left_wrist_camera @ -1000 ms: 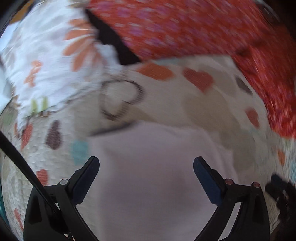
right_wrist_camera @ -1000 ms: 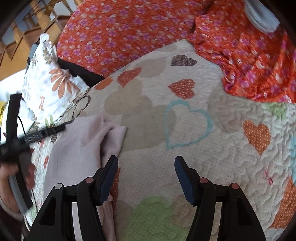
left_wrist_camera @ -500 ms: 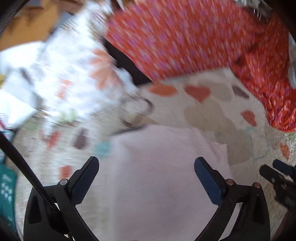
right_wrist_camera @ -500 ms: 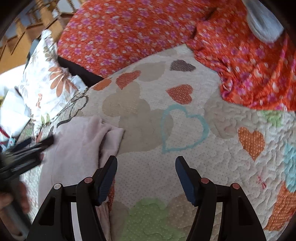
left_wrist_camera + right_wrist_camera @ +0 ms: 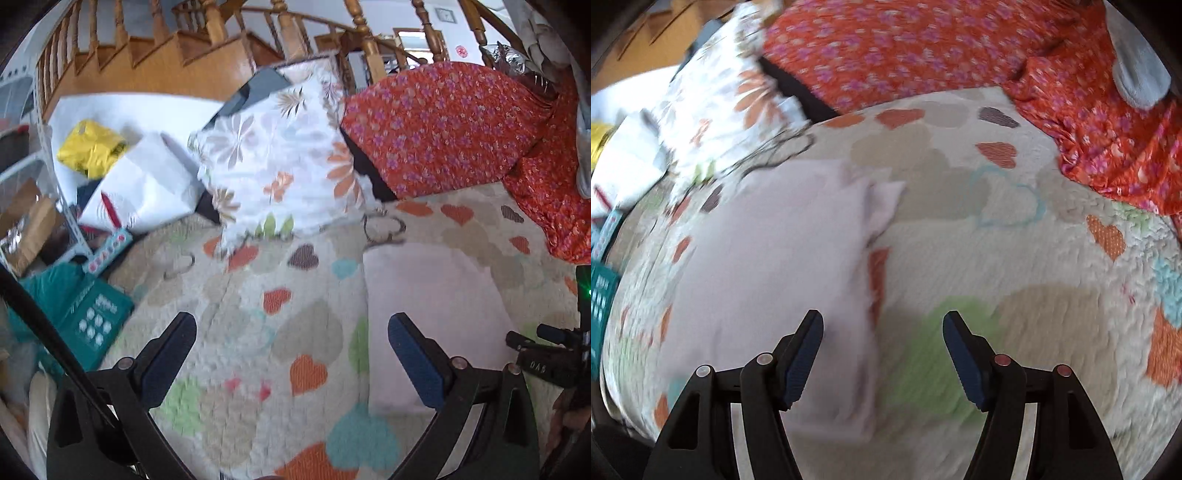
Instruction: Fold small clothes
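Left gripper jaws apart and empty over quilt, pink garment flat just right of its right finger, right gripper likewise parted, empty, garment under its left finger, floral pillow beyond.

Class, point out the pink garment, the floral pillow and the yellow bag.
pink garment [image 5: 768, 258]: right wrist view, middle of the folded cloth.
floral pillow [image 5: 284, 155]: left wrist view, centre of its white face.
yellow bag [image 5: 90, 147]: left wrist view, its crumpled middle.
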Demonstrator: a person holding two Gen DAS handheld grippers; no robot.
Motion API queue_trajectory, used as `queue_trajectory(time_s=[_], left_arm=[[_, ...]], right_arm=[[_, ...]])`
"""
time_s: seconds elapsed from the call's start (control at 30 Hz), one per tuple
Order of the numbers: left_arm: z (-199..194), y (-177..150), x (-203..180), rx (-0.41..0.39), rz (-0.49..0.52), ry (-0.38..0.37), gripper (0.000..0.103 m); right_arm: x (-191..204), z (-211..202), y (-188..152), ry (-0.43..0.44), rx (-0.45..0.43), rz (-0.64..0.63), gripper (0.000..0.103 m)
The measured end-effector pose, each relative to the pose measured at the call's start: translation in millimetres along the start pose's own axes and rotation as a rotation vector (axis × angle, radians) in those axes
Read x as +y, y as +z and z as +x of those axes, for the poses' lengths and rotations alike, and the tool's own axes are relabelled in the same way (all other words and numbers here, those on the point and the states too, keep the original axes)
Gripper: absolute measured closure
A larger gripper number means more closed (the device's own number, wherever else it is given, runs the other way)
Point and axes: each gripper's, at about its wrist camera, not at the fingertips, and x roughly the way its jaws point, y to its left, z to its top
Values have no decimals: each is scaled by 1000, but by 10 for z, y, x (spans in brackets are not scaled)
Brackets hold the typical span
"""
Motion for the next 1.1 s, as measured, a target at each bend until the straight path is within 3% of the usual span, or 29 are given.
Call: queue_trajectory(time_s=[0.2,0.33,0.43,1.1], left_arm=[[81,-316,25,143,-65,-59,0],[259,-473,-91,250,-61,-52,0],[344,-589,-176,296,-51,-51,0],[491,-736,-356,372,-11,-75,0]], right_arm=[[232,-327,-487,-14,-56,-27,27],[305,-241,-582,-46,-23,-85,27],[320,-243,-563,-82,-51,-107,27],[268,-223,-502,-81,-55,-86,25]])
